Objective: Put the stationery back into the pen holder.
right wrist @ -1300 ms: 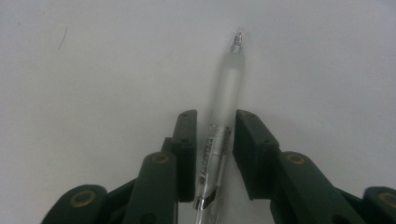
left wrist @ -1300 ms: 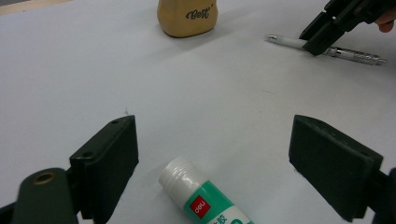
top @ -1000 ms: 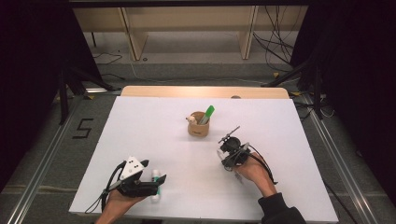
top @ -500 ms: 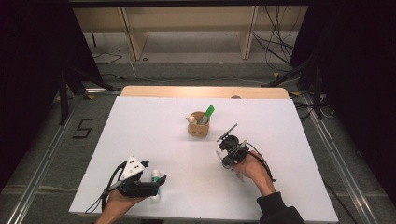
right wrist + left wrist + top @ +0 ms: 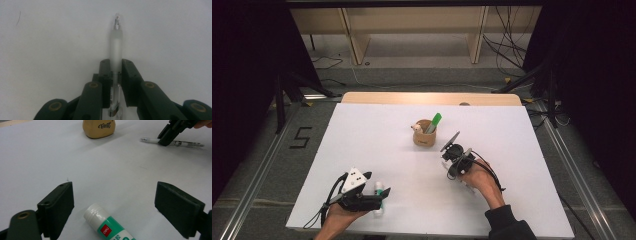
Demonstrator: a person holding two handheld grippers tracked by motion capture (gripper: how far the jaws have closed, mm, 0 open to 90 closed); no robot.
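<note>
Right gripper: jaws pressed onto a pen, pinching the barrel near its grip end; they have just been closing, with the pen between them. In the right gripper view the pen runs up the middle of the frame, frosted barrel and metal tip pointing to the top, over the white table. In the high view the right gripper sits right of center, below and right of the cup, hand behind it toward lower right. In the left gripper view the pen lies flat on the table at upper right, the right gripper's jaws coming down on it.

Left gripper: jaws spread wide, touching nothing. A glue stick, white cap and green label, lies between them at bottom center, nearer the left jaw, apart from both pads. In the high view the left gripper is at lower left, glue stick just at its front.

Cup: tan, lettered, upper center of the table; green marker stands in it, tilted right. In the left gripper view the cup sits at top center.
</note>
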